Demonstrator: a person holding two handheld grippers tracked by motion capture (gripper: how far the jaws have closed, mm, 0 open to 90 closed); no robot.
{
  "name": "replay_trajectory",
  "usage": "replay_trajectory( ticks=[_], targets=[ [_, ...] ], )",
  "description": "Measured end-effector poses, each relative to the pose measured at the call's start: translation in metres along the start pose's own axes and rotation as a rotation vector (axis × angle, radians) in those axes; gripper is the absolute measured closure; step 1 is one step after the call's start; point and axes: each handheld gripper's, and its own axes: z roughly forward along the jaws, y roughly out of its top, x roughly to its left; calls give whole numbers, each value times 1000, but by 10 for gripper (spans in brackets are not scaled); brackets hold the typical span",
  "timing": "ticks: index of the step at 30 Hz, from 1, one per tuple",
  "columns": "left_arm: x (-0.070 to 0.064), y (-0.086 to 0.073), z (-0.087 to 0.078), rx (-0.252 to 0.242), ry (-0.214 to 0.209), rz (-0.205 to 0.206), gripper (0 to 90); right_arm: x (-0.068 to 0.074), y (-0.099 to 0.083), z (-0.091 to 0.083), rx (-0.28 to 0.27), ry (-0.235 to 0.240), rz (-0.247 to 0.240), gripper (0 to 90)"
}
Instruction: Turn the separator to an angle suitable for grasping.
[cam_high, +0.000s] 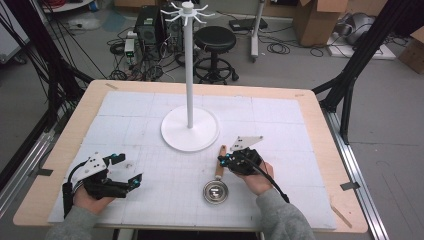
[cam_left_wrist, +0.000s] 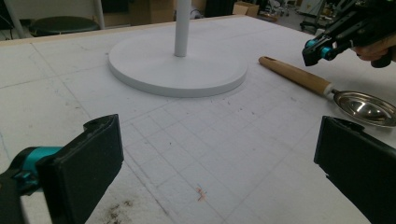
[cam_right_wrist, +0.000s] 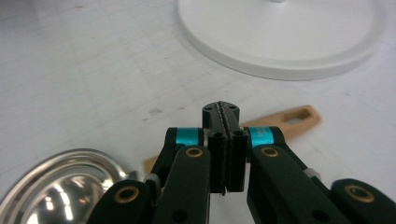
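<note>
Your left gripper (cam_high: 131, 181) rests low at the near left of the white mat (cam_high: 280, 112), its jaws spread wide apart with nothing between them. Your right gripper (cam_high: 220, 160) sits just above the ladle (cam_high: 216, 186), jaws pressed together and clamped on nothing; in the right gripper view the closed jaws hover over the wooden handle (cam_right_wrist: 285, 122), whether touching it or not you cannot tell. The ladle lies flat on the mat near its front edge, steel bowl (cam_high: 215, 192) toward you, handle pointing away toward the stand. Beyond it the white stand's round base (cam_high: 176, 135) sits mid-table, its pole (cam_high: 189, 75) rising upright to a ring of hooks (cam_high: 187, 12).
</note>
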Motion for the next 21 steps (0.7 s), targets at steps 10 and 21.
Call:
replay_trajectory(
  ticks=[10,21],
  targets=[
    [1,-1,-2,1,3,-3,18,25,9,22,106,63,-77,900],
    [1,-1,-3,3,4,-7,18,36,10,32,172,62,-114,900]
  ],
)
